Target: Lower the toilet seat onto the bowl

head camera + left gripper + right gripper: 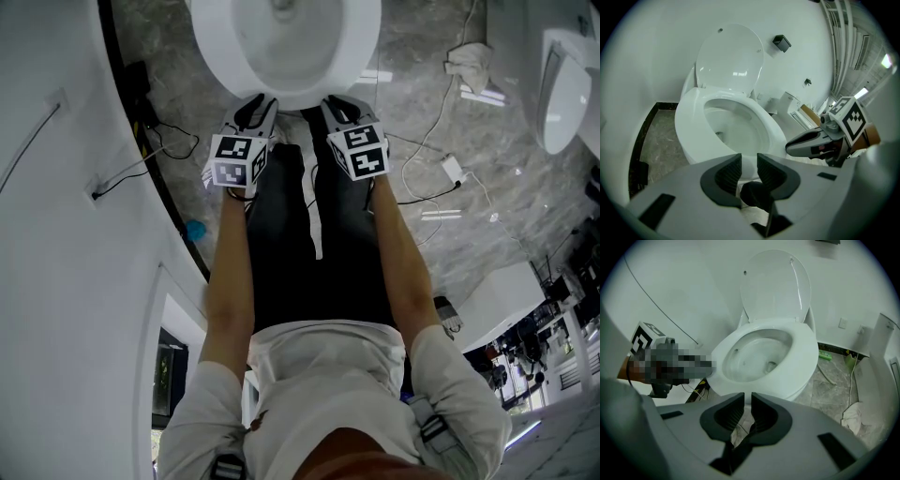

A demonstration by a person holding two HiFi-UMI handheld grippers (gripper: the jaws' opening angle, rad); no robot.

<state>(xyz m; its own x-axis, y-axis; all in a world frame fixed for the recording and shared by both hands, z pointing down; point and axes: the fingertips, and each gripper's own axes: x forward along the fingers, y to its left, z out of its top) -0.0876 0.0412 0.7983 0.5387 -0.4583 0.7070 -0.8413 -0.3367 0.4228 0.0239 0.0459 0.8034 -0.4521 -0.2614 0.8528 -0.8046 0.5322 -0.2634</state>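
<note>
The white toilet (225, 47) stands at the top of the head view. Its seat ring (765, 127) (806, 357) lies flat on the bowl, while the lid (731, 61) (776, 287) stands upright against the wall. My left gripper (255, 105) (749, 161) hangs just before the bowl's front rim, jaws apart with nothing between them. My right gripper (339, 105) (747, 401) hovers beside it at the same front rim. Its jaws show only a narrow gap, with nothing in it. Neither gripper touches the toilet.
A curved white wall (56, 234) rises close on the left. Cables (422, 159) and a white cloth (467, 61) lie on the marble floor to the right, near another white fixture (562, 89). The person's dark trousers (281, 244) fill the space below the grippers.
</note>
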